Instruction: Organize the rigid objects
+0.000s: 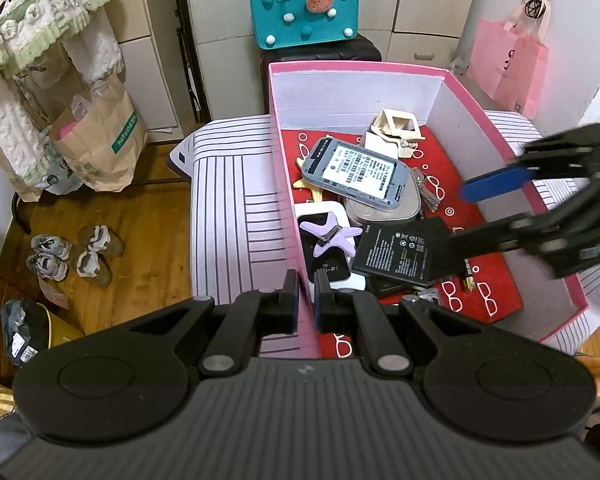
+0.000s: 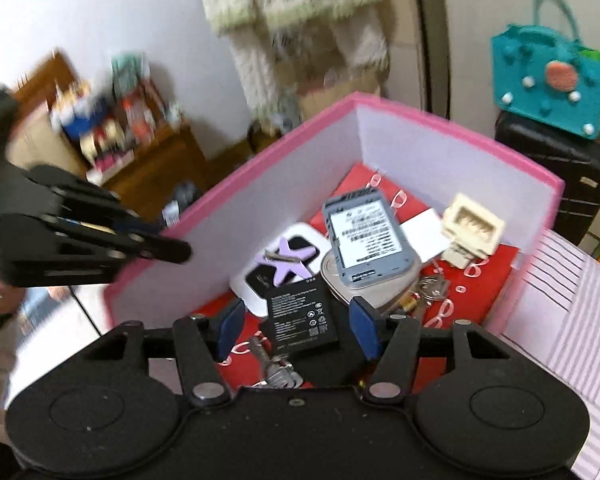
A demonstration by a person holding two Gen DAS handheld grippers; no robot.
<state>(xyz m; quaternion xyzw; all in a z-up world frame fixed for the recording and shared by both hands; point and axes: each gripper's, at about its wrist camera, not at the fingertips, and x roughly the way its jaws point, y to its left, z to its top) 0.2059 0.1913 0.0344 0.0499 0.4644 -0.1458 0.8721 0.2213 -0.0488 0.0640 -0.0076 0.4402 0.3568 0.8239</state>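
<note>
A pink box (image 1: 288, 200) with white inner walls (image 2: 452, 160) stands on a striped cushion. It holds a grey phone (image 1: 356, 170) (image 2: 362, 236), a black battery (image 1: 400, 254) (image 2: 304, 314), a purple star clip (image 1: 330, 236) (image 2: 286, 258) on a white Wi-Fi device (image 1: 332, 270), a cream clip (image 1: 396, 126) (image 2: 470, 228) and keys (image 1: 426, 192) (image 2: 430, 288). My left gripper (image 1: 306, 292) is shut on the box's left wall. My right gripper (image 2: 298, 328) is open just above the battery; it also shows in the left wrist view (image 1: 456, 216).
A teal felt bag (image 1: 304, 6) sits on a black suitcase (image 2: 556, 168) behind the box. Paper bags (image 1: 100, 136) and small shoes (image 1: 76, 256) are on the wooden floor at left. A pink bag (image 1: 508, 68) hangs at right. The striped cushion (image 1: 228, 208) surrounds the box.
</note>
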